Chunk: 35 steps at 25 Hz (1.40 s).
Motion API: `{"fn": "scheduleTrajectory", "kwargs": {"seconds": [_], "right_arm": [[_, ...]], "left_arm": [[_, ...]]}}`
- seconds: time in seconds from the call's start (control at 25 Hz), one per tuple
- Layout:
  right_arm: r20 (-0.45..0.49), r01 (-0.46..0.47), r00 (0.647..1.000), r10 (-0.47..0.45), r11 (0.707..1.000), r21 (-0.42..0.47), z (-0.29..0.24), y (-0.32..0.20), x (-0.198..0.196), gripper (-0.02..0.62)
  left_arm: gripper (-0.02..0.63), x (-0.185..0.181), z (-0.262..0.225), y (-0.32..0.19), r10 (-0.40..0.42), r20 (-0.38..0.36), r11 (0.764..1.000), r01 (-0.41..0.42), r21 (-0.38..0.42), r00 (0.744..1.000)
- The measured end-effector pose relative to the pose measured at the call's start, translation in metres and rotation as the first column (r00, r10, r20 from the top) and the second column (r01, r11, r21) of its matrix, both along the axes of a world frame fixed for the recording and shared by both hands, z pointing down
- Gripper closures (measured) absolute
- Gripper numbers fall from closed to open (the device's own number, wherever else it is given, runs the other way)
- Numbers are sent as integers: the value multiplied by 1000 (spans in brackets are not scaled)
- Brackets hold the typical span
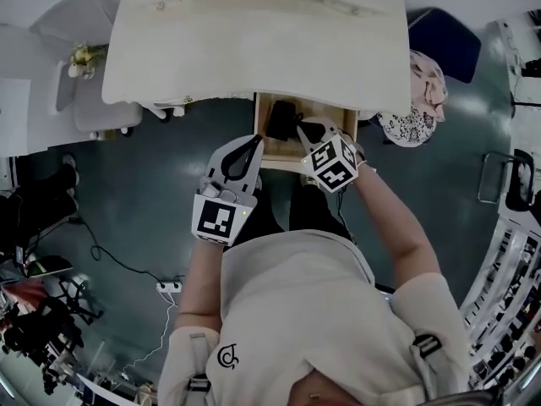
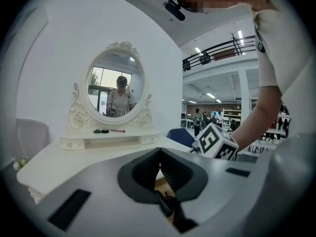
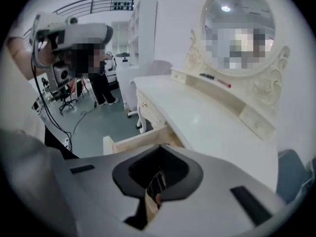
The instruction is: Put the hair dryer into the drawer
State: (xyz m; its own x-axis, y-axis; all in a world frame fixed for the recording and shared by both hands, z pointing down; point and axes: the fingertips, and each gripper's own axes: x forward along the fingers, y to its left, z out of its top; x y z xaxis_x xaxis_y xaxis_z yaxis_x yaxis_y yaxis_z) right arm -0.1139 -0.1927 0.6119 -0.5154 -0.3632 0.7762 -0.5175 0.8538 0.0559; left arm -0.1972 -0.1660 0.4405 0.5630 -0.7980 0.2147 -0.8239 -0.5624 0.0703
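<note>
The black hair dryer [image 1: 281, 122] lies inside the open wooden drawer [image 1: 259, 134] under the white dressing table [image 1: 254, 41]. My right gripper [image 1: 303, 130] hovers over the drawer's right half, close above the dryer, jaws shut and empty. My left gripper [image 1: 254, 145] hangs at the drawer's front left corner, its jaws together with nothing between them. In the left gripper view the left gripper [image 2: 159, 150] points at the table top, and a bit of wood and black cord [image 2: 168, 201] shows below it. In the right gripper view the right gripper [image 3: 159, 147] is above the drawer's wall [image 3: 133, 141].
An oval mirror [image 2: 116, 90] stands at the back of the table, with small items on its shelf. A blue chair [image 1: 444, 36] and patterned cloth [image 1: 418, 100] are to the right, a white seat [image 1: 101, 112] to the left. A power strip [image 1: 169, 287] and cables lie on the floor.
</note>
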Motion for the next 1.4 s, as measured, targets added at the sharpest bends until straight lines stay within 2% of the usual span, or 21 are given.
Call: {"fn": "scheduleTrajectory", "kwargs": {"seconds": [0.2,0.44,0.52,0.68,0.84,1.08,1.2,1.4], "right_arm": [[190,-32,982,12,994,101,-73,-2,-3,588],[364,-158,929,70,963,219,-150,-10,14,588],[422,-207,901,99,954,218,-172,-14,23,589],[549,-302,822,149,932,200,-219,-22,37,589],[601,-362,786,144,896,258,-255,-27,53,589],[646,-430,754,119,833,348,-287,-26,72,589],[665,-437,741,92,818,374,-297,-21,76,589],[660,-426,749,67,811,400,-302,-17,76,591]], "left_arm": [[593,-6,-16,-4,-23,43,1000,23,6,999],[592,-10,-43,-13,-39,56,998,36,52,998],[592,-9,-55,-17,-37,54,997,33,70,998],[593,-10,-74,-24,-26,74,994,18,108,997],[593,-12,-90,-31,-36,87,992,25,125,996],[592,-11,-108,-37,-50,93,991,38,131,994],[592,-7,-115,-37,-40,84,989,28,142,996],[592,0,-121,-36,-31,70,987,19,157,997]]}}
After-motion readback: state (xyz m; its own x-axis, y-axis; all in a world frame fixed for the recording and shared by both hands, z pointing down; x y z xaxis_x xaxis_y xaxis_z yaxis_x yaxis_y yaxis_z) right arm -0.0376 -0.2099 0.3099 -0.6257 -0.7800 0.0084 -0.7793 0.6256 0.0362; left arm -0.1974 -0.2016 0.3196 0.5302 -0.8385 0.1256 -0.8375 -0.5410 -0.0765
